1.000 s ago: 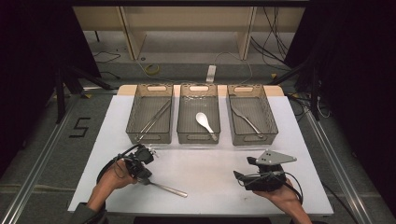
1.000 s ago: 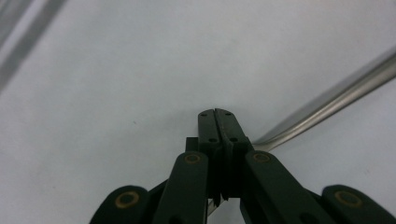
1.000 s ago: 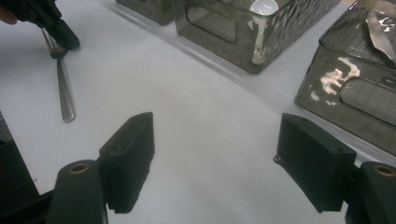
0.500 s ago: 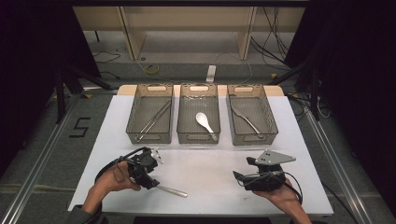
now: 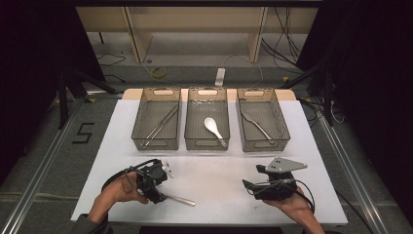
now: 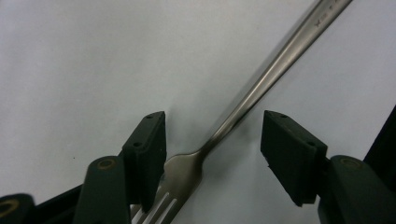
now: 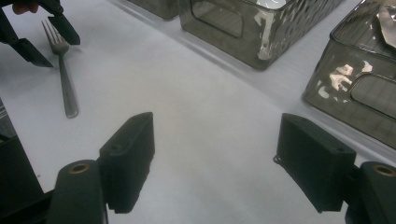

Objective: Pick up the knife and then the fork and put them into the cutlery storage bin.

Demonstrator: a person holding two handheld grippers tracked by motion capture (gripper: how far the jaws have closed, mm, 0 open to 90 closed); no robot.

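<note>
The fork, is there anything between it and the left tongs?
Nothing visible. The fork lies flat on the table, its neck between the left tongs' open jaws; the pads aren't pressing on it.

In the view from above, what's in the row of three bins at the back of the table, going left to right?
Left bin with tongs → middle bin with a white spoon → right bin with a metal utensil, too small to identify.

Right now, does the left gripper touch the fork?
Cannot tell. In the left gripper view the fork lies between the left gripper pads; one pad overlaps its head, the other stands clearly apart.
</note>
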